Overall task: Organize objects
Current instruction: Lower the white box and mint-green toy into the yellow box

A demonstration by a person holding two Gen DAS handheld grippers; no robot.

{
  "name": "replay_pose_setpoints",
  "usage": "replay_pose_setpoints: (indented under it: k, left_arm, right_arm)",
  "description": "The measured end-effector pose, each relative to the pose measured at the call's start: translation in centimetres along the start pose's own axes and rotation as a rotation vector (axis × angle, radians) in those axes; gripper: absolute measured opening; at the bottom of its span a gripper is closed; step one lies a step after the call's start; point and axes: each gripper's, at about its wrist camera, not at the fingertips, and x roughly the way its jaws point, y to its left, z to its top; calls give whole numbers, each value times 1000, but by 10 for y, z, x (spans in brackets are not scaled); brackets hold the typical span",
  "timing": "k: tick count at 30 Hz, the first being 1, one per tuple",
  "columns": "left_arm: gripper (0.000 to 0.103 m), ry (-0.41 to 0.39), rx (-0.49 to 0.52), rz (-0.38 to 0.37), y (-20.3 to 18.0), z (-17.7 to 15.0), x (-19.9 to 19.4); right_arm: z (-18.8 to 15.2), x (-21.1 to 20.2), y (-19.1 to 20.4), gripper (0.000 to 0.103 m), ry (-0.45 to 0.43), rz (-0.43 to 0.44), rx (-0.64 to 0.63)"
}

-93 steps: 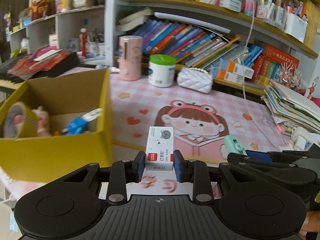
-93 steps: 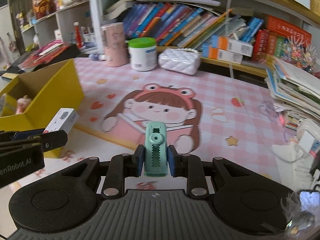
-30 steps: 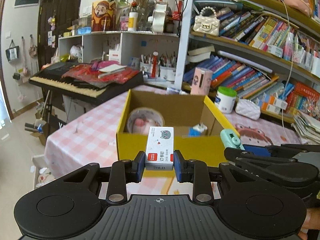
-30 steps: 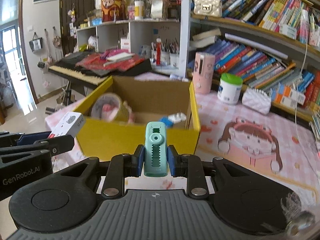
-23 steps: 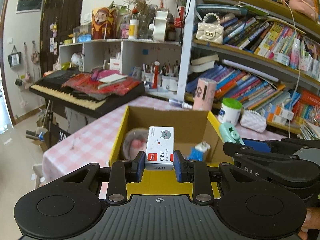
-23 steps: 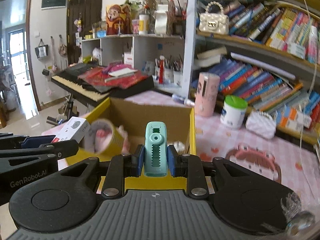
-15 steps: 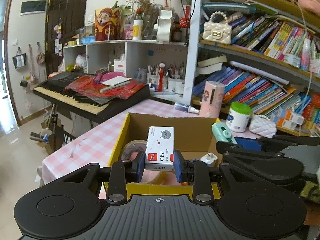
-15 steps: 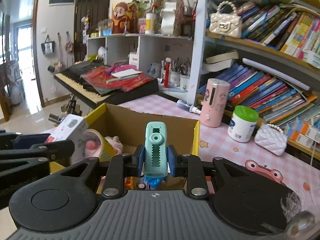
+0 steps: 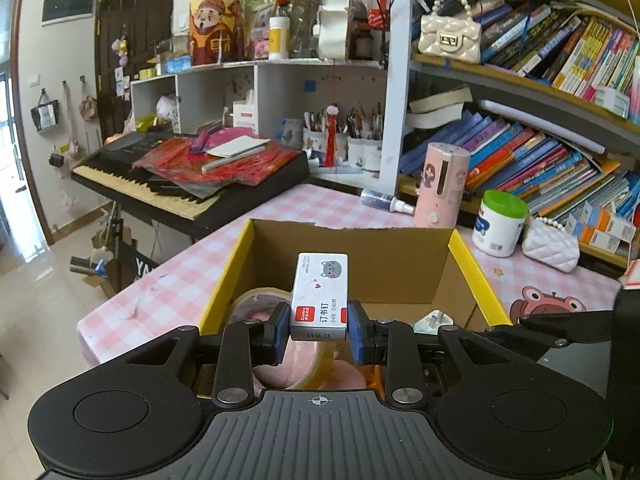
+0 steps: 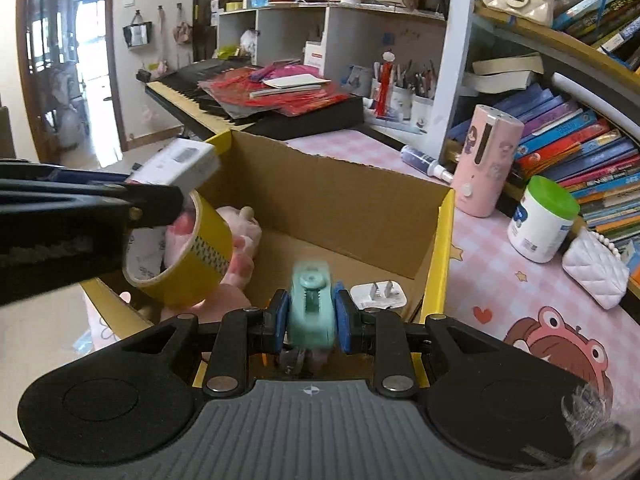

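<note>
Over an open yellow-edged cardboard box point(image 9: 460, 248) on a pink checked tablecloth point(image 9: 168, 284), two hand-held grippers each carry a small item. The left gripper point(image 9: 319, 330) is clamped on a small white staple box printed with a grey cat face point(image 9: 320, 296), held upright above the box's near edge. The right gripper point(image 10: 311, 322) pinches a mint-green toothed plastic clip point(image 10: 311, 308), slightly blurred, above the box's near right corner. Inside the box lie a roll of yellow packing tape point(image 10: 188, 256) against a pink plush toy point(image 10: 244, 240) on the left, and a white plug adapter point(image 10: 378, 294) on the floor to the right. A pink cylindrical container point(image 10: 486, 160) and a green-lidded white jar point(image 10: 542, 220) stand on the tablecloth beyond the box's right wall.
</note>
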Motion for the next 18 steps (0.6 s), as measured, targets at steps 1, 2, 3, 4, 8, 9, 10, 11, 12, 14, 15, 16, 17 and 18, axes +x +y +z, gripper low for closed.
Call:
replay_pose_setpoints:
  k: [1, 2, 3, 4, 8, 9, 10, 11, 12, 14, 15, 16, 17, 18]
  left_arm:
    - [28, 4, 2, -1, -2, 0, 2]
    - [28, 7, 4, -2, -3, 0, 4]
    - [28, 10, 6, -3, -5, 0, 6]
    - [28, 12, 8, -4, -7, 1, 7]
    - [28, 20, 10, -6, -12, 2, 14]
    - [28, 21, 11, -7, -13, 3, 15]
    - [28, 22, 12, -8, -15, 3, 16]
    - [28, 23, 13, -10, -16, 3, 17]
    - [28, 25, 13, -13, -18, 3, 19]
    - [28, 30, 16, -21, -22, 3, 22]
    - [28, 34, 19, -26, -24, 3, 25]
    - [28, 38, 21, -31, -26, 3, 26]
    - [28, 44, 24, -37, -29, 2, 28]
    - [28, 50, 29, -42, -32, 1, 31]
  right_arm:
    - [-1, 0, -1, 24, -3, 3, -2]
    - [-1, 0, -2, 24, -5, 9, 0]
    - [-2, 0, -4, 25, -6, 12, 4]
    - [-2, 0, -6, 27, -6, 13, 10]
    - [-4, -6, -14, 29, -30, 14, 37]
    - [-4, -9, -16, 31, -43, 10, 46]
    - [-5, -13, -19, 34, -61, 2, 55]
    - [-5, -17, -22, 34, -82, -10, 64]
    - [-5, -21, -25, 35, -100, -25, 71]
    - [-6, -29, -32, 35, -141, -64, 93]
    - [-7, -32, -36, 35, -153, -80, 104]
    - [-7, -35, -40, 36, -165, -97, 117]
    - [-9, -38, -44, 36, -173, -119, 130]
    - [-10, -40, -48, 36, -180, -141, 143]
